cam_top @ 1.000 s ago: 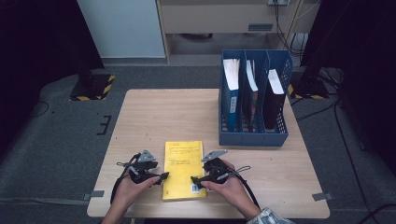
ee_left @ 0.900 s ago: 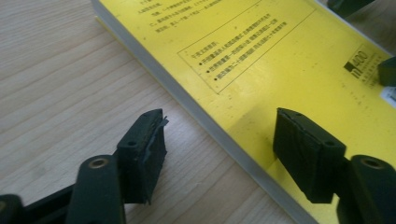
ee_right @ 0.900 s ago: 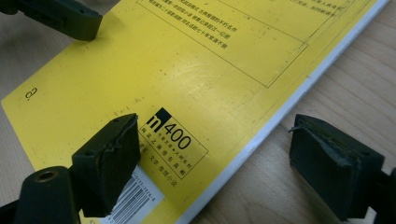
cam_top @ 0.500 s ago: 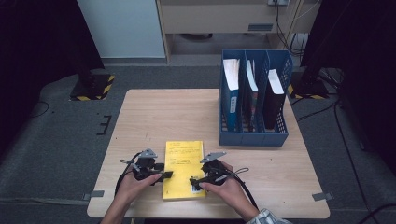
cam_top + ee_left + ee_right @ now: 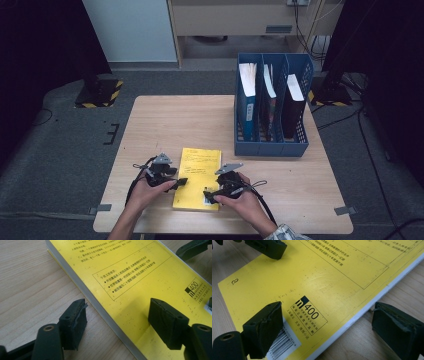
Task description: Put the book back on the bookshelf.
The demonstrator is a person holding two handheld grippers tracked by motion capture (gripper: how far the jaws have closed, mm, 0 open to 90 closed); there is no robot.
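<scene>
The left gripper (image 5: 116, 315) has its jaws wide apart, one over the wood and one over the cover, on either side of the long edge of the yellow book (image 5: 130, 282). The right gripper (image 5: 324, 320) is also wide open across the book's other long edge, one jaw above the barcode sticker (image 5: 283, 343), which is partly hidden. The black pads (image 5: 76, 320) look rough and worn. The book lies flat near the front edge of the wooden table (image 5: 170, 125), between both hands. Its cover is smooth, with small printed writing too tiny to read from the high view. Its pages make a pale stripe along the side. At the back right corner stands a blue plastic file rack (image 5: 272, 145) with mesh walls, holding three upright folders whose lower parts are hidden.
</scene>
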